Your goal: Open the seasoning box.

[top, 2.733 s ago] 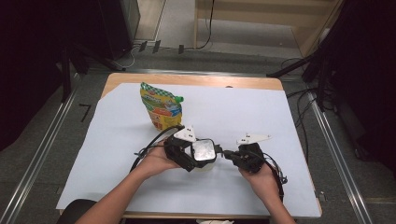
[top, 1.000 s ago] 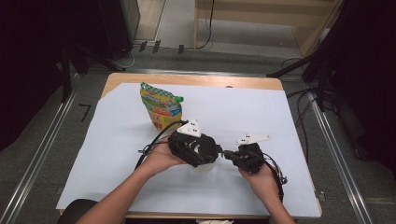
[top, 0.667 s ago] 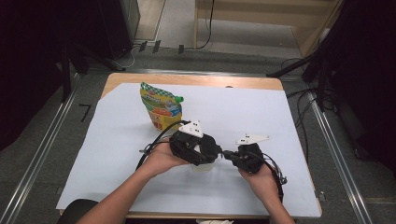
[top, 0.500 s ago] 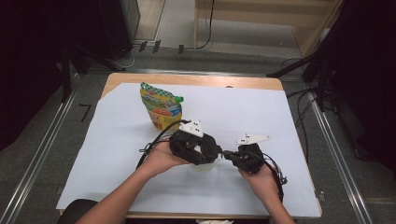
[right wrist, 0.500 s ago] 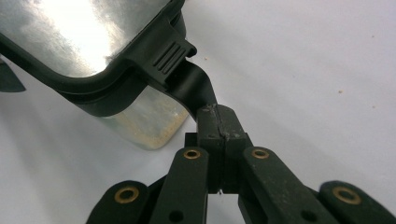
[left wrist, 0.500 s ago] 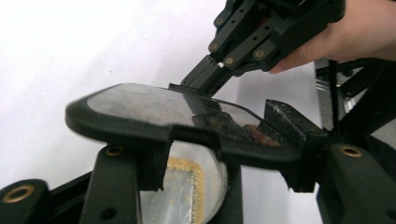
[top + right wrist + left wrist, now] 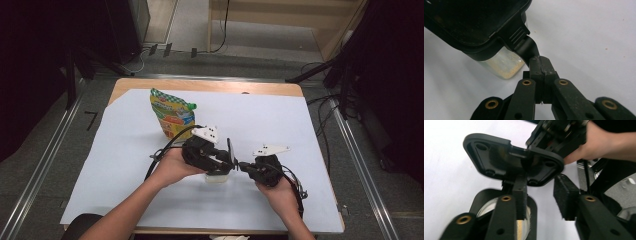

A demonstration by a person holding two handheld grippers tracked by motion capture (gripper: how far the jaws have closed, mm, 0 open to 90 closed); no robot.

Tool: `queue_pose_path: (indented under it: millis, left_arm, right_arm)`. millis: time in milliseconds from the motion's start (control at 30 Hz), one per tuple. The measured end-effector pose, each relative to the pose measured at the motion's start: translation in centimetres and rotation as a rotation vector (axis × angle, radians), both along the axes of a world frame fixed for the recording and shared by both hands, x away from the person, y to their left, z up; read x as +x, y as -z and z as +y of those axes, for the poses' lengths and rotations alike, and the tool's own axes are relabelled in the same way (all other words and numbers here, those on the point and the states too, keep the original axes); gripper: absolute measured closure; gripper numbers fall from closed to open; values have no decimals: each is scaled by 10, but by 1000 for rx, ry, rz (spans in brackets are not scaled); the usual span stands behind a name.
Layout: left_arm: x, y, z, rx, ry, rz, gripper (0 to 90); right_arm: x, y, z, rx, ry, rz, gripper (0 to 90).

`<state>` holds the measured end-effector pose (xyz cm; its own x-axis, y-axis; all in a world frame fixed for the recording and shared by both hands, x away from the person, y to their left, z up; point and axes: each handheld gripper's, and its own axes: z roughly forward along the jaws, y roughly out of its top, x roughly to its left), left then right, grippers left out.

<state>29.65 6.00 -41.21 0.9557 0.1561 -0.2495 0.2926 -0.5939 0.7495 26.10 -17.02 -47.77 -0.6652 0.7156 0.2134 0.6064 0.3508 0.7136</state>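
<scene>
Matt black plastic lid (image 7: 474,22), translucent container (image 7: 501,63)

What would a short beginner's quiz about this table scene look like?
1. True or false: the right gripper is shut on the tab of the black lid.
2. What lies at the bottom of the clear container? A) pale grains B) blue liquid C) screws
3. What stands on the table behind the hands?

Key:
1. True.
2. A.
3. A colourful pouch with a green cap.
</scene>
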Motion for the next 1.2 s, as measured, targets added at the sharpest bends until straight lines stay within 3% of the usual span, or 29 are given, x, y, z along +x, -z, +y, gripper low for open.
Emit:
queue_pose_path:
  millis: [233, 300, 533, 700, 900, 1033, 1200]
  left_arm:
    - [4, -3, -7, -21, 55, 35, 835]
    - [6, -1, -10, -34, 65, 57, 839]
    - [9, 1, -12, -45, 76, 67, 838]
    - [9, 2, -7, -55, 56, 82, 785]
    - [17, -4, 21, -87, -15, 97, 709]
    - [18, -9, 35, -73, -65, 59, 672]
    - [24, -13, 53, -83, -97, 68, 648]
  right_arm:
    - [-1, -1, -1, 0, -1, -6, 900]
    - [-3, -1, 0, 1, 1, -10, 900]
    - [-4, -1, 0, 1, 7, -9, 900]
    - [-6, -2, -1, 23, 2, -4, 900]
    - [-25, -8, 1, 38, -24, -13, 900]
    - [-36, -9, 7, 52, -49, -10, 900]
    - [-49, -12, 15, 64, -82, -13, 900]
